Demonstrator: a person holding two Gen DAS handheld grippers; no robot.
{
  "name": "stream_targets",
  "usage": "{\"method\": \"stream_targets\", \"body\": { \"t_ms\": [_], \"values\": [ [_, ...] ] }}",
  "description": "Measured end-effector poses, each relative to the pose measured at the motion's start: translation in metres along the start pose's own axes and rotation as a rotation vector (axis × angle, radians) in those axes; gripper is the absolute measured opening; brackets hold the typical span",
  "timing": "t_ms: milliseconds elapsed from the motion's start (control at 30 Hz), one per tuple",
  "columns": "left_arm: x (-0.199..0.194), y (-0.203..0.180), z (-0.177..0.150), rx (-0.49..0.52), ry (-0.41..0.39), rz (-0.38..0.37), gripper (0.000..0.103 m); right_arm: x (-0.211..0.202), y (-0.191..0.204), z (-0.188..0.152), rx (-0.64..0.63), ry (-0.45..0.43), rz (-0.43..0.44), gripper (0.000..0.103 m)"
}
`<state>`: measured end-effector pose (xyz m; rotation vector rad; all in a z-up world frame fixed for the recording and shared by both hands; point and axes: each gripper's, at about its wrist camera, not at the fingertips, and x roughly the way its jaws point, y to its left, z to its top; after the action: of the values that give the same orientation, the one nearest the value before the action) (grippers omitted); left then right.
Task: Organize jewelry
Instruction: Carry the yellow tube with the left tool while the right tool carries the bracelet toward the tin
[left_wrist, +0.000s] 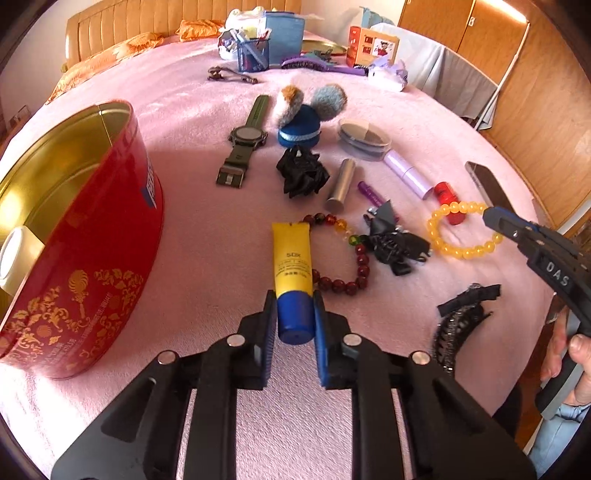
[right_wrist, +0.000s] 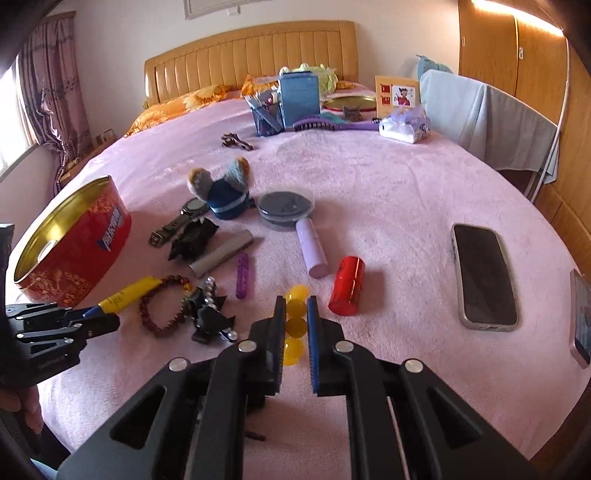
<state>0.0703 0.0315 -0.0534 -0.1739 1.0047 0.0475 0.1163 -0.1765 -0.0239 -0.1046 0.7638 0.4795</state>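
**While the tin waits open, both grippers take hold**

Because it stands open at far left, the red tin (left_wrist: 79, 236) looks like the intended container. Beside it, the left gripper (left_wrist: 294, 317) is clamped on the yellow tube (left_wrist: 291, 266). Further right, the right gripper (right_wrist: 295, 328) pinches the yellow bead bracelet (right_wrist: 295, 325), lying on the pink blanket (right_wrist: 388, 206).

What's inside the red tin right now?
The red tin shows bare gold walls and floor, with one white round object at its near edge. The rest of the floor is hidden by the near wall, so more may lie there.
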Motion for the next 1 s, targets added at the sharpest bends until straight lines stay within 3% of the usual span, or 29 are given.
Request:
{"method": "stream_targets", "body": {
  "t_ms": [233,333,400,600,733,1000],
  "values": [
    [-0.039,-0.002,0.006,0.021,-0.094,-0.029,0.019,-0.053,0.033,0.019,-0.070,-0.124,0.054,0.012],
    [-0.056,0.002,0.008,0.028,-0.133,-0.037,0.018,-0.064,0.049,0.027,-0.104,-0.146,0.073,0.012],
    [-0.068,0.006,0.010,0.038,-0.163,-0.029,0.011,-0.067,0.062,0.032,-0.132,-0.153,0.082,0.012],
    [-0.102,0.039,0.016,0.014,-0.237,-0.014,0.011,-0.065,0.110,0.049,-0.203,-0.153,0.118,0.012],
    [-0.110,0.058,0.006,0.028,-0.227,-0.005,0.011,-0.056,0.137,0.052,-0.234,-0.139,0.150,0.012],
    [-0.100,0.053,-0.010,0.079,-0.207,-0.011,0.013,-0.044,0.154,0.037,-0.261,-0.091,0.155,0.012]
  ]
}}
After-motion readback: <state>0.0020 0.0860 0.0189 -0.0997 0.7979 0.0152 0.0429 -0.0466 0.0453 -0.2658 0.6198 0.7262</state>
